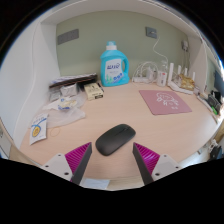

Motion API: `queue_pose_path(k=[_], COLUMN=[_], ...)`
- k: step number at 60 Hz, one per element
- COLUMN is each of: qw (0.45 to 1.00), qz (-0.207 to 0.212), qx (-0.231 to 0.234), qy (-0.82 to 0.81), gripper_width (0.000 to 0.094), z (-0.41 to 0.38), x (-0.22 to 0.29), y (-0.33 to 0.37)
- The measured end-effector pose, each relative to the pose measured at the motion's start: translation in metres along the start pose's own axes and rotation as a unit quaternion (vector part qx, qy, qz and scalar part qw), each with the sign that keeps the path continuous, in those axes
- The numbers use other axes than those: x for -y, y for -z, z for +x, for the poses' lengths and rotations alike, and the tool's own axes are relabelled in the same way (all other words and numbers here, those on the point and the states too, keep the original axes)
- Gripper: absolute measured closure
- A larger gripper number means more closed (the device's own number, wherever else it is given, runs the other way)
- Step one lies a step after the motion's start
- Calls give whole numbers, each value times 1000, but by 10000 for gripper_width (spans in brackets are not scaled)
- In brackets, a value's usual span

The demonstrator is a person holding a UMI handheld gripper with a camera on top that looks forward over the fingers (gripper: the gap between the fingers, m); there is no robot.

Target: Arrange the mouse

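A dark grey computer mouse (114,138) lies on the wooden table (120,115), just ahead of my gripper (112,158) and between the lines of its two fingers. The fingers, with magenta pads (78,156), stand wide apart and hold nothing. A gap shows on each side of the mouse. A pink mouse mat (164,101) lies further off to the right, beyond the mouse.
A blue detergent bottle (115,64) stands at the back by the wall. A small box (93,91) and a clear plastic bag (64,108) lie to the left, and a packet (38,128) nearer. Small items (160,73) crowd the back right.
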State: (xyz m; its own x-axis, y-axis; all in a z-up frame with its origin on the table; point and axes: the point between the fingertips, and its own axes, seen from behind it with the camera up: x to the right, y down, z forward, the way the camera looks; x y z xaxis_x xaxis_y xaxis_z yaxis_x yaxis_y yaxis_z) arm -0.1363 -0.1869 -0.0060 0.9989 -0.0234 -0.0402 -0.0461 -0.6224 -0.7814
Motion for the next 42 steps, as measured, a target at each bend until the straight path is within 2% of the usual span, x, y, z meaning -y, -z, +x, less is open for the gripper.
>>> queue_pose_path(k=[19, 22, 25, 30, 42], qw=[1000, 1000, 999, 999, 998], qz=[2, 1, -1, 0, 0], qx=[-7, -17, -30, -24, -7], qy=[1, 8, 17, 21, 56], gripper_width=[119, 165, 249, 440, 563], z=[-23, -23, -21, -26, -29], x=[26, 29, 31, 34, 36], y=[-49, -54, -58, -62, -64])
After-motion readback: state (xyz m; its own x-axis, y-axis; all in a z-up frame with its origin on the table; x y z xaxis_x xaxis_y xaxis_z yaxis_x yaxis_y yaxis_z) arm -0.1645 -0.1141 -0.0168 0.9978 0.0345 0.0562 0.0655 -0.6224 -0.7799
